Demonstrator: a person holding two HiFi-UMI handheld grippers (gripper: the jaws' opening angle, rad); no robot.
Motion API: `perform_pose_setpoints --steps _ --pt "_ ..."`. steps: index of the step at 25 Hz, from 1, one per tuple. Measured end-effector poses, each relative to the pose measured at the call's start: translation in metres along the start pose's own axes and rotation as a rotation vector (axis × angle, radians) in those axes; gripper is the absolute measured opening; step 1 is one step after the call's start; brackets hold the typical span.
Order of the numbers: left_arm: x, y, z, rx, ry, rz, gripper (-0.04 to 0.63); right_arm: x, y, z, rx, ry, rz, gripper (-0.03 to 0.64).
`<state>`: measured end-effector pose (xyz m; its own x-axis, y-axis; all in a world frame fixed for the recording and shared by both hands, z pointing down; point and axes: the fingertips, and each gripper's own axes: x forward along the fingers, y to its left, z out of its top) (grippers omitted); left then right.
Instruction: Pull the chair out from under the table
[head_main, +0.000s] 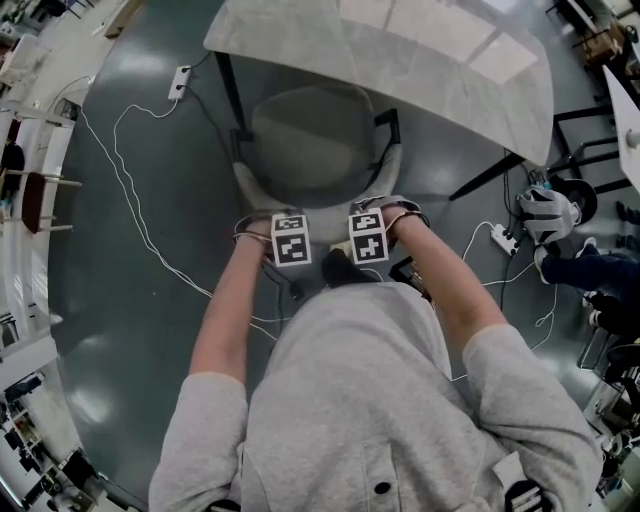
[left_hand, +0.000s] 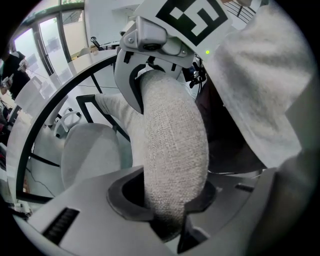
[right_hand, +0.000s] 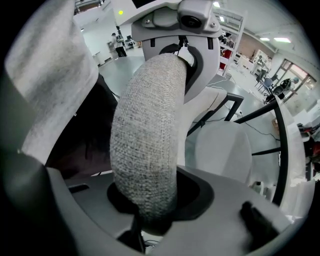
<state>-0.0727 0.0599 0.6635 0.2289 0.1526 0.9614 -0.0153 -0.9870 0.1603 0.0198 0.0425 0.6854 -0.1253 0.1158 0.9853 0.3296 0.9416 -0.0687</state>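
Gripping the chair back with both grippers, mid-task by my read.

Grey floor (head_main: 130, 330) fills the head view. The pale desk (head_main: 430, 60) sits at the top, and its near edge covers the far part of the chair (head_main: 310, 140) seat. So the chair is partly tucked under, with its curved padded backrest (left_hand: 172, 150) on the side nearest the person (head_main: 370, 400).

Left gripper (left_hand: 167, 205): jaws at a middling width, clamped on the top rim of the backrest, with fabric filling the gap. Right gripper (right_hand: 147, 210): same, closed on the same rim. They sit just beside each other near the middle of the rim, neither one nearer than the other.

Key relation: the rim runs left to right across the person's front. The seat and desk lie beyond the grippers, away from the body. A pull would likely need to come straight back toward the torso, kept even on both sides so the chair doesn't swing.

A white cable (head_main: 140, 220) and a power strip (head_main: 180, 80) lie on the floor left of the chair, near its path, so there may be a snag risk.

Hidden: the chair legs and base sit under the seat, so I can't tell if it has feet or wheels. The front of the seat is under the desk. In the head view the marker cubes cover the fingertips.
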Motion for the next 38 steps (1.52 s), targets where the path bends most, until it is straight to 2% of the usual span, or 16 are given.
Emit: perform_pose_setpoints --steps 11,13,16,27,31,35,38 --pt "-0.003 -0.003 -0.002 -0.005 0.008 0.020 0.124 -0.001 0.001 0.004 0.011 -0.010 -0.022 0.111" --pt "-0.006 -0.004 0.000 -0.017 0.002 -0.010 0.114 -0.006 0.000 0.004 0.004 -0.021 -0.006 0.102" --pt "-0.002 -0.021 0.007 -0.019 -0.006 -0.063 0.133 -0.004 0.017 0.002 -0.033 -0.022 0.016 0.101" --pt "0.000 -0.024 0.006 -0.028 0.006 -0.016 0.123 -0.002 0.021 0.002 -0.001 -0.017 -0.005 0.100" --pt "0.004 -0.041 0.008 -0.030 0.009 0.004 0.123 0.000 0.037 0.005 -0.006 -0.007 -0.018 0.100" --pt "0.006 -0.069 0.011 -0.023 0.005 -0.030 0.118 -0.001 0.064 0.010 -0.027 -0.010 0.014 0.097" --pt "0.012 -0.090 0.014 -0.018 0.000 -0.012 0.118 0.004 0.088 0.013 -0.028 -0.015 0.006 0.097"
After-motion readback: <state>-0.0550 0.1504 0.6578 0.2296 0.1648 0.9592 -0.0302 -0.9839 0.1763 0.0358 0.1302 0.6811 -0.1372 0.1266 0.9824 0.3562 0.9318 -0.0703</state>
